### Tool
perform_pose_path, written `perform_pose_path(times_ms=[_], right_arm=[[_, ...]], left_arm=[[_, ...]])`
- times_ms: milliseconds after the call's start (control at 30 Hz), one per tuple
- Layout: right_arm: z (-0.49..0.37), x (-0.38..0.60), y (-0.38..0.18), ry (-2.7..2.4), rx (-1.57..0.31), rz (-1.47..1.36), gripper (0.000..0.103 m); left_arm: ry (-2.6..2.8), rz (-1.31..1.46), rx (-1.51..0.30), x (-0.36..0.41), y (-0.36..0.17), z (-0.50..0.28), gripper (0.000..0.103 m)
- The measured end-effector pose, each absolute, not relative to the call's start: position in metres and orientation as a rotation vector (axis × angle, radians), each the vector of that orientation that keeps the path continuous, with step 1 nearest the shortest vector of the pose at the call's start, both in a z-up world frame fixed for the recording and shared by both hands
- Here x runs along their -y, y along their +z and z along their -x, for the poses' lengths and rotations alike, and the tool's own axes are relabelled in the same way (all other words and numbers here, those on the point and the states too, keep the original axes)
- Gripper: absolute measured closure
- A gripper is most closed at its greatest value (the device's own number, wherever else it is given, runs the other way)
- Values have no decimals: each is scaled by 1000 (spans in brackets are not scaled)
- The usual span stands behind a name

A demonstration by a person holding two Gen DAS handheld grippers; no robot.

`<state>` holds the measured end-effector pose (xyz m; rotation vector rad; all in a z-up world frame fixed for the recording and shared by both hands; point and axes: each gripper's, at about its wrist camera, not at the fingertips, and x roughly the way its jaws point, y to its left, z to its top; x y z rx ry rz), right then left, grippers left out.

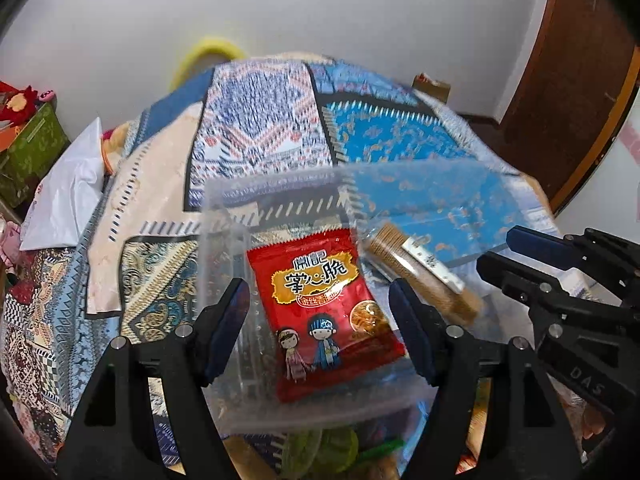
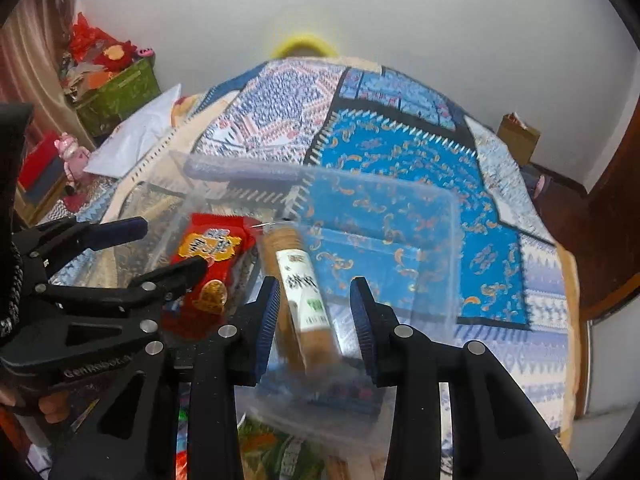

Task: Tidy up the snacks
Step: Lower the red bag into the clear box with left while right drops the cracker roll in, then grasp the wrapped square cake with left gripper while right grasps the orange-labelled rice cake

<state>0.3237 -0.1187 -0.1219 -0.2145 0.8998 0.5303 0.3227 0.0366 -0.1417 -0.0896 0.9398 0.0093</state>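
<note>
A clear plastic box stands on a patchwork cloth. A red snack packet lies in its left part. A brown biscuit roll with a white label lies beside it in the box. My left gripper is open, with its fingers on either side of the red packet and not touching it. My right gripper is open around the biscuit roll, with gaps on both sides. Each gripper also shows in the other's view: the right one and the left one.
More snack packets, green and orange, lie near the front edge below the box. A white bag and a green box sit at the left. A brown door is at the right.
</note>
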Motion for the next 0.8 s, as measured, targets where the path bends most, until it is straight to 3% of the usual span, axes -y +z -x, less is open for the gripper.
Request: perform_pose_path(times_ms=[433, 567, 800], right_arm=[[-269, 145, -63, 560, -770, 130, 57], [-250, 152, -55, 562, -735, 110, 46], [-224, 158, -58, 569, -730, 101, 45]], left_arm=[[28, 96, -795, -62, -69, -242, 22], [35, 113, -794, -75, -66, -218, 19], [62, 139, -834, -98, -83, -183, 19]])
